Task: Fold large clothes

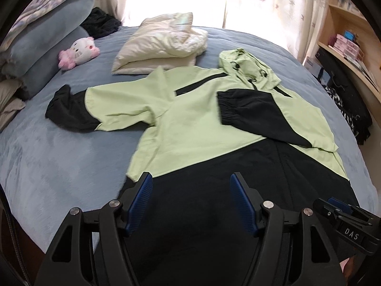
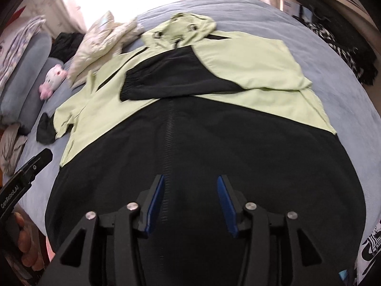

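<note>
On the blue-grey bed (image 1: pixel 59 166), which fills both views, one green-and-black hooded jacket (image 1: pixel 190 119) lies spread front-up, its hood (image 1: pixel 247 64) toward twelve o'clock and its black hem toward six, just under the grippers. Of its two sleeves, one (image 1: pixel 252 114) is already folded across the chest, its black cuff resting on the green panel near the centre; the other sleeve (image 1: pixel 78 109) is flung out toward nine o'clock, flat on the cover. So the fold looks about a third done, and the step in hand seems to be a passage between grasps. The next move, I judge, calls for taking that outstretched sleeve at the cuff and laying it over the chest to mirror the first, before the hem is brought up toward the hood. Beyond the jacket, at eleven o'clock, lies one cream padded garment (image 1: pixel 162 45); at ten o'clock, one stack of pillows (image 1: pixel 47 38); near it, one pink-and-white plush toy (image 1: pixel 78 52). There are two grippers: the left gripper (image 1: pixel 190 183) and the right gripper (image 2: pixel 190 186) both hover over the black hem with their fingers released and spread apart, nothing between the blue pads.
</note>
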A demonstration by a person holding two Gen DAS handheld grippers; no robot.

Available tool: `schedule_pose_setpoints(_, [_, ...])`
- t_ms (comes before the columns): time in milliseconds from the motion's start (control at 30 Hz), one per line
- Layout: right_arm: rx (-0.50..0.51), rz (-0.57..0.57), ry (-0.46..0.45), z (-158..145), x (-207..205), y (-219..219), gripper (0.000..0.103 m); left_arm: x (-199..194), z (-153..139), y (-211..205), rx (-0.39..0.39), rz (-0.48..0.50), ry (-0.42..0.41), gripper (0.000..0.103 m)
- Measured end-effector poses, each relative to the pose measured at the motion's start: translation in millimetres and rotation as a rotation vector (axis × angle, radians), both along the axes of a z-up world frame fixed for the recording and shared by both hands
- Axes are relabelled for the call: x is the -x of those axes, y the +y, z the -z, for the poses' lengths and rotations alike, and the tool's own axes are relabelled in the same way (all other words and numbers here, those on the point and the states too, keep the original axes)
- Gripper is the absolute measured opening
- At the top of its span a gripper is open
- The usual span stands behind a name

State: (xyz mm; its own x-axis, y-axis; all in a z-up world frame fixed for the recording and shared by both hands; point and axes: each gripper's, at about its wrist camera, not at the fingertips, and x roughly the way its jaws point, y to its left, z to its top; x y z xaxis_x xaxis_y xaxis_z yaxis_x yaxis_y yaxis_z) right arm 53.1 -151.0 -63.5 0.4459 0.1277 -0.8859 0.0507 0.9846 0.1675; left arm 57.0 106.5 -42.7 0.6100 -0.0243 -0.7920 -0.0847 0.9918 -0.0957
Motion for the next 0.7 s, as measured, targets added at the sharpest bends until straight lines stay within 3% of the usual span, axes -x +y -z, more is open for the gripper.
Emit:
schedule_pose_setpoints(400, [0.124,-0.176,-0.085,-11.6,-10.9,98.7,0.055,4.2,16.4,91.6,0.048,-0.116,0.014,0.066])
schedule_pose_setpoints(700, [0.168,-0.317,-0.233,-33.8,-62.3,193.5,0.055,-22.0,25.5,193.9,0.089,-0.223,0.001,0.066])
